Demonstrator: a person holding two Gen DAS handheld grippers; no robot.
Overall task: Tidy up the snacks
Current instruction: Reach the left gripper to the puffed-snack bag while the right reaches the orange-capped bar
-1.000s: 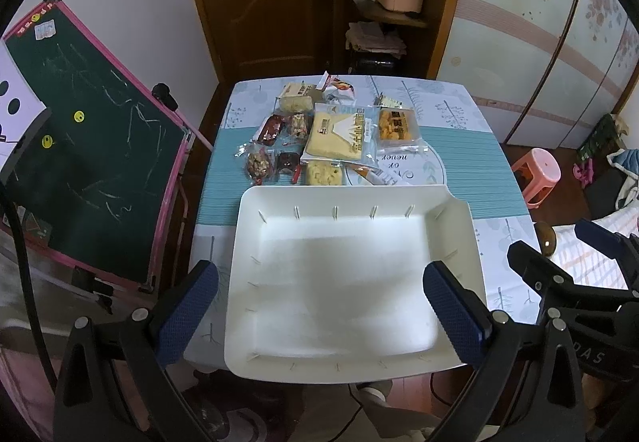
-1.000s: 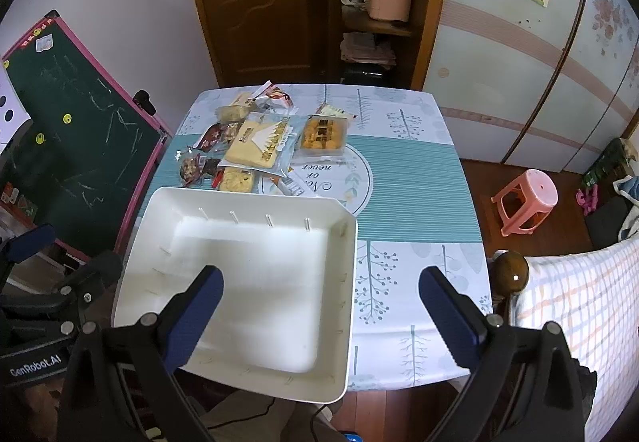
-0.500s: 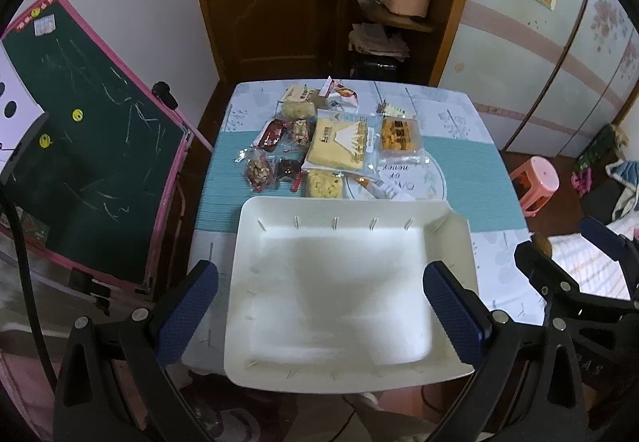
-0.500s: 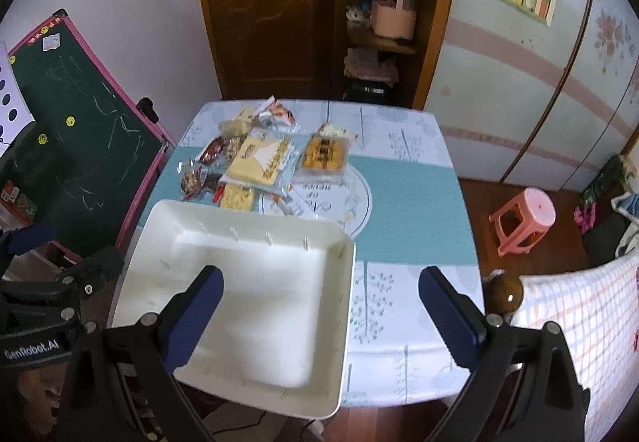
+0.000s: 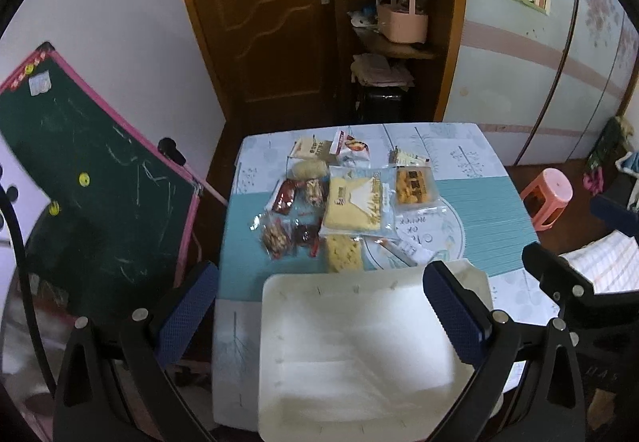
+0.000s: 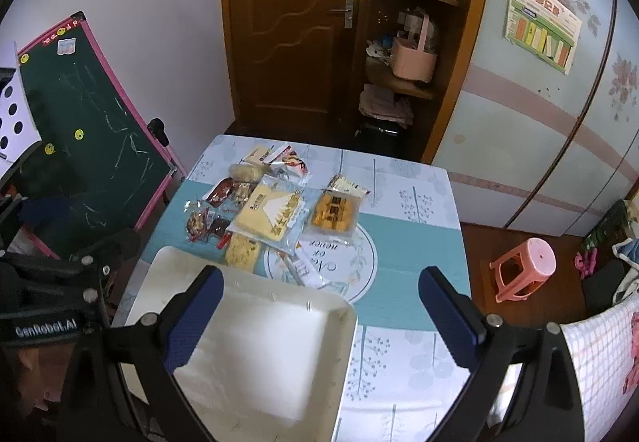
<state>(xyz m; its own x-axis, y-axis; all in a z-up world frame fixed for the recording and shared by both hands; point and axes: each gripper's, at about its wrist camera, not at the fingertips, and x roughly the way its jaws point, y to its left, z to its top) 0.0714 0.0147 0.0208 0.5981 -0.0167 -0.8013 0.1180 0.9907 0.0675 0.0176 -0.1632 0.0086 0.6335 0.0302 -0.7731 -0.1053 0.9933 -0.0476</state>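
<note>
A square bench [image 5: 471, 202] stands before a brown wooden door [image 5: 255, 10], spread with a smooth cloth printed in pale blue trees and crossed by a ribbed teal band. At its near edge sits a shallow white rectangular tray [image 5: 303, 362] with rounded corners and small notches along its inner walls; its matte floor is bare.

Beyond the tray's far rim, the snacks lie in a loose cluster on the teal band. The largest is a flat, clear-edged packet of yellow cake with gold lettering [image 5: 353, 204] [image 6: 275, 214]. Just to its right is a glossy square packet of orange crackers [image 5: 414, 186] [image 6: 334, 213]. A small crinkled packet of pale yellow biscuit [image 5: 344, 252] lies nearest the tray rim, almost touching it. To the left are little transparent sachets of reddish-brown nuts and dried fruit [image 5: 281, 236], and a red wrapper [image 5: 284, 196] behind them.

The left claw [image 5: 319, 314] hangs above the tray, its two blue, cross-hatched rubber pads [image 5: 185, 312] spread wide and gripping nothing. The right claw [image 6: 323, 318] hovers over the tray's right corner and the cloth beside it, likewise splayed and empty, its textured blue fingertips [image 6: 449, 316] well apart.

A pink-framed green chalkboard [image 5: 88, 202] leans left of the bench, and a pink plastic stool [image 6: 525, 268] stands on the floor to the right.
</note>
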